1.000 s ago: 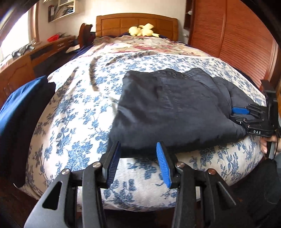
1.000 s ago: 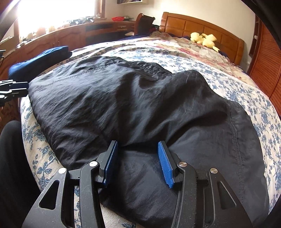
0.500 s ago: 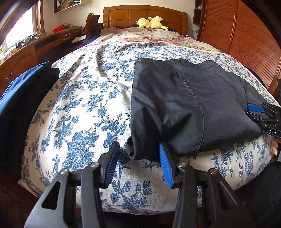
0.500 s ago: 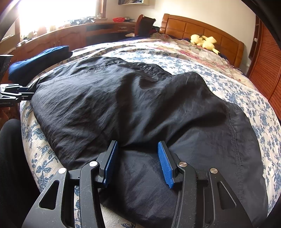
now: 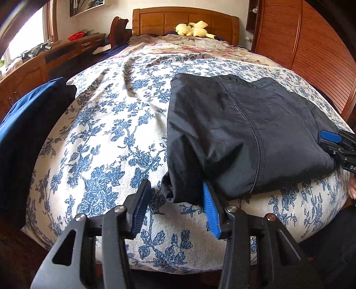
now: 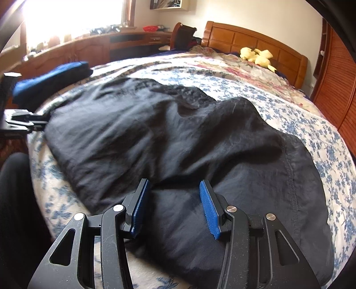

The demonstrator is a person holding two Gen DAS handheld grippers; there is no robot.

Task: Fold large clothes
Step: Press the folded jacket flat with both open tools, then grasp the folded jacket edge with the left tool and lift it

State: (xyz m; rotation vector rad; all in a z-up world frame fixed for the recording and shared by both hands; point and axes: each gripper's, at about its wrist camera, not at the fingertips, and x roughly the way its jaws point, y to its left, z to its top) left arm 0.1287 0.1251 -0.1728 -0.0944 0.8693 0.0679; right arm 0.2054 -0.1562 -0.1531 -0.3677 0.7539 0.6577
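Blue-flowered bedding covers the bed (image 5: 106, 137), which runs back to a wooden headboard (image 5: 184, 21) with a yellow plush toy (image 5: 193, 29) lying in front of it; wooden cabinets (image 6: 89, 49) line the left wall under a bright window, and slatted wooden doors (image 5: 311, 49) stand on the right. On the near right part of the bed lies the black garment (image 5: 240, 133), folded over on itself, a stitched seam running down its top layer. A blue garment (image 5: 26, 115) rests at the left edge of the bed, well apart from the black one. In the left wrist view the left gripper (image 5: 176, 209) sits at the garment's near left corner with its jaws partly open; the cloth's bunched corner lies between the blue pads, against the right one, clear of the left one. In the right wrist view the right gripper (image 6: 173, 206) rests low over the garment's near right part, jaws likewise partly open, black cloth lying between the pads without being pinched.
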